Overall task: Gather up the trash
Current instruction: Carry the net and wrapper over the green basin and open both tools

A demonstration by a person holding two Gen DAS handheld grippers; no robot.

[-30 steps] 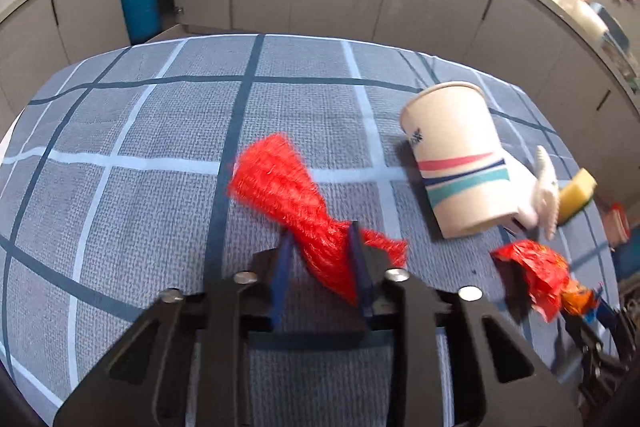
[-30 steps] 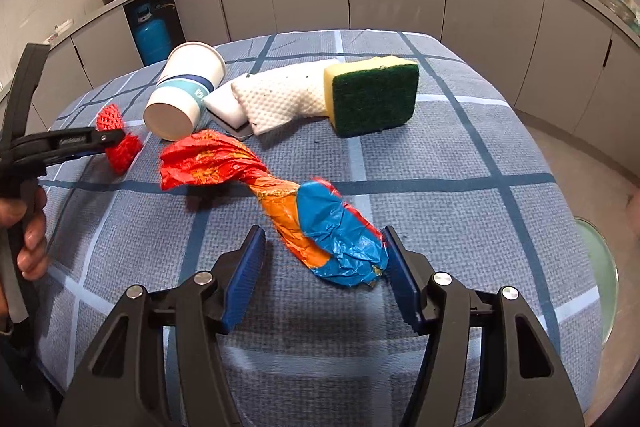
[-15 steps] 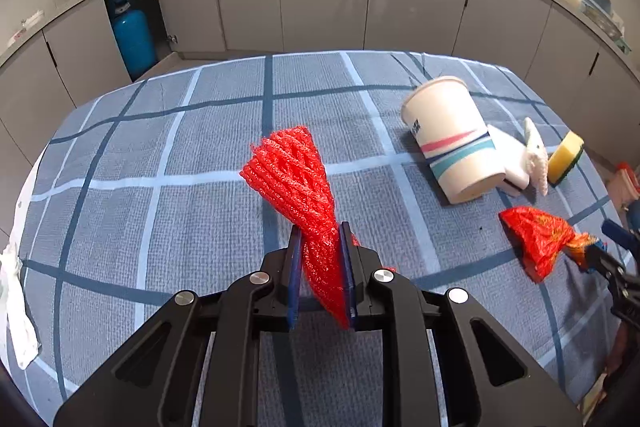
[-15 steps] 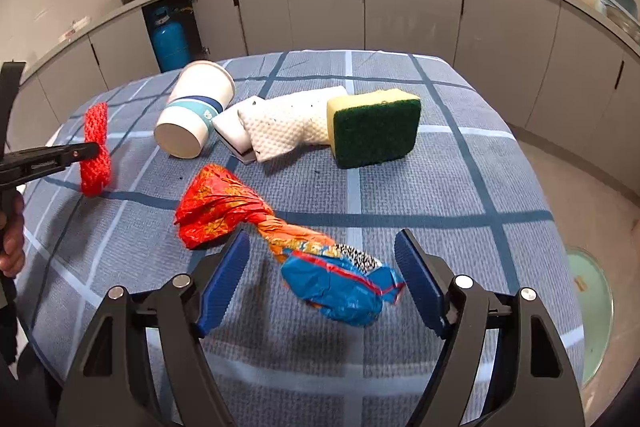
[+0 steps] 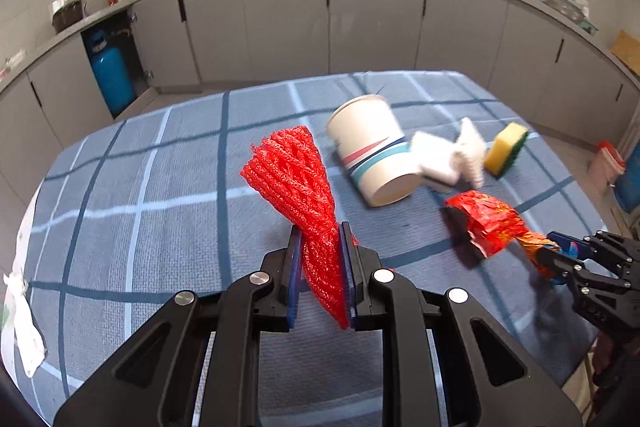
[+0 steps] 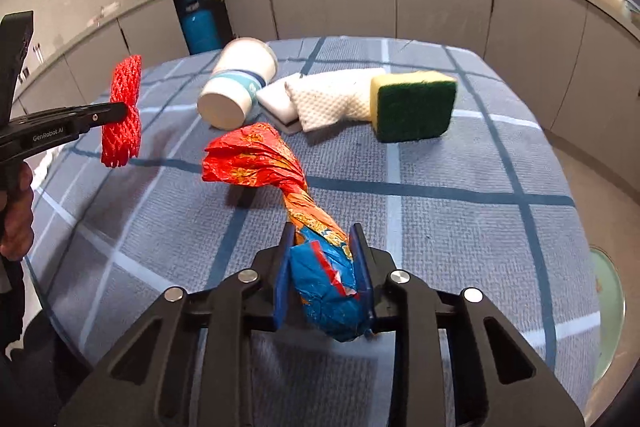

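the big table with the blue checked cloth is holding all the mess. the paper cup is lying on its side at the far end, touching a white cloth, and the green and yellow sponge is sitting just beside that cloth. i am guessing the cup is trash and is waiting its turn.

the left gripper is squeezing the red net near its bottom end, so the fluffy top is sticking up past the tips. it is hanging in the air above the cloth, ready to be carried off.

the right gripper has just been closing, and now its pads are pinching the blue end of the twisted wrapper. the red end is reaching out in front of the tips, toward the cup.
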